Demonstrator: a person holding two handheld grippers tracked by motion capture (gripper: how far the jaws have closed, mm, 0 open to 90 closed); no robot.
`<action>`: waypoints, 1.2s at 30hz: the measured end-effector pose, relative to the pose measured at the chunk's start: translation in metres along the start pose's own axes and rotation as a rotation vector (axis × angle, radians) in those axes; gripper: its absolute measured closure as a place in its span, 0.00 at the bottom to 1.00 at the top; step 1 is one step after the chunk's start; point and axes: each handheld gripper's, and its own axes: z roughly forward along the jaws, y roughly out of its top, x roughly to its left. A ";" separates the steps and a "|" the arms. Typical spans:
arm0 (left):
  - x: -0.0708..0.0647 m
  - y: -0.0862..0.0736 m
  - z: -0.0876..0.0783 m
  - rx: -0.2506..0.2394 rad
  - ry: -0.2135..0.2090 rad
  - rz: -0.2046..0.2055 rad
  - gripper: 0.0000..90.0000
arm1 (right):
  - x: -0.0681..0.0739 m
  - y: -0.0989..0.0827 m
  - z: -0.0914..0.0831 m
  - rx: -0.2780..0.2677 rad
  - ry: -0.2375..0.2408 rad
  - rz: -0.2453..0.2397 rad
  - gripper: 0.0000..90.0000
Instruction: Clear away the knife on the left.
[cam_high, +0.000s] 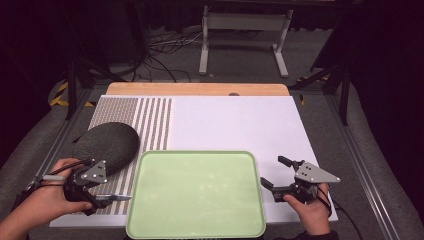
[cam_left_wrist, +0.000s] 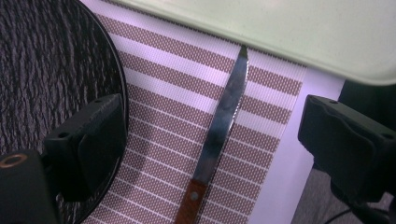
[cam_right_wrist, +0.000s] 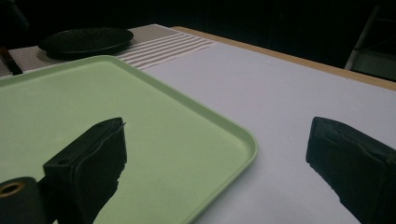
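Observation:
A knife (cam_high: 114, 198) with a steel blade (cam_left_wrist: 228, 108) and a wooden handle (cam_left_wrist: 189, 203) lies flat on the striped mat (cam_high: 150, 120). Its tip touches the rim of the pale green tray (cam_high: 196, 192). My left gripper (cam_high: 97, 192) hovers over the knife, and in the left gripper view it (cam_left_wrist: 215, 135) is open, with a jaw on each side of the blade and neither touching it. My right gripper (cam_high: 273, 171) is open and holds nothing, just right of the tray. In the right gripper view it (cam_right_wrist: 219, 154) straddles the corner of the tray (cam_right_wrist: 116, 107).
A dark oval plate (cam_high: 106, 145) sits on the mat, left of the tray and close behind my left hand; it also appears as plate (cam_left_wrist: 46, 70) and plate (cam_right_wrist: 86, 39). The white board (cam_high: 235, 120) stretches behind the tray. A wooden table edge (cam_high: 197, 89) runs along the far side.

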 end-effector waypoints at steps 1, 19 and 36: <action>0.000 0.000 0.000 0.012 -0.004 0.008 0.10 | 0.000 0.000 0.000 0.000 0.000 0.000 0.07; -0.002 0.005 0.006 0.162 -0.009 0.114 0.14 | 0.000 -0.001 0.001 0.007 0.007 0.000 0.07; 0.009 -0.001 0.022 0.260 -0.103 0.265 0.38 | 0.002 0.000 0.003 0.015 0.014 -0.010 0.07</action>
